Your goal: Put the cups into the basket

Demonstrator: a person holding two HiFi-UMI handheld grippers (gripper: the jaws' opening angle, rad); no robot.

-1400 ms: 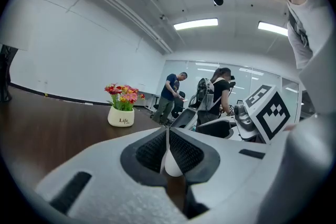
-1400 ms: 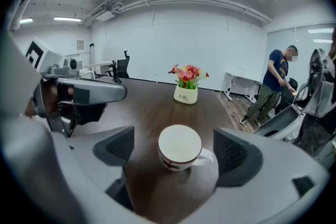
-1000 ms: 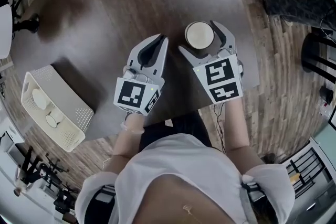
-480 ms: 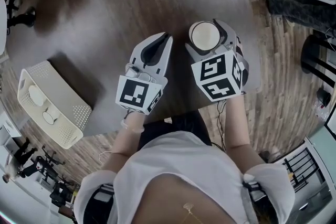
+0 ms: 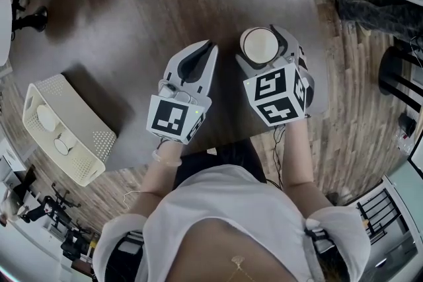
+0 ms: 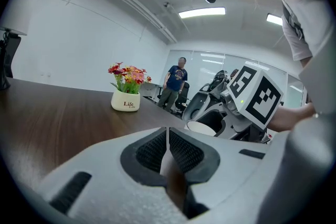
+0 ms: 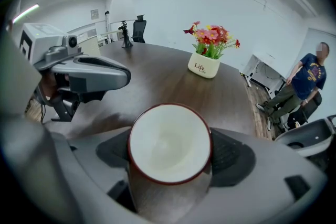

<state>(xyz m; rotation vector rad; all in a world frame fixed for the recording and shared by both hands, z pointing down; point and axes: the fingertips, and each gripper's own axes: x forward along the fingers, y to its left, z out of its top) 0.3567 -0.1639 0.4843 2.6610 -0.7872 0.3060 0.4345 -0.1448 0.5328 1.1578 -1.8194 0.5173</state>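
The cup (image 7: 169,144) sat mouth-up, pinched between the pads of my right hand-held gripper (image 5: 259,44). I judged it needed a firm, level carry to the basket (image 5: 99,142), far to the left past my closed, empty left hand-held gripper (image 5: 198,61).

The left forearm (image 5: 157,172) and right forearm (image 5: 292,158) reach forward side by side. The left claw (image 5: 209,47) lies nearly level, its jaws pressed together with nothing between them. Just to its right, the right claw (image 5: 262,35) tips steeply downward, its jaws spread wide and clamped on the sides of a cup (image 7: 169,144). Its marker cube (image 5: 276,97) faces up behind the jaws.
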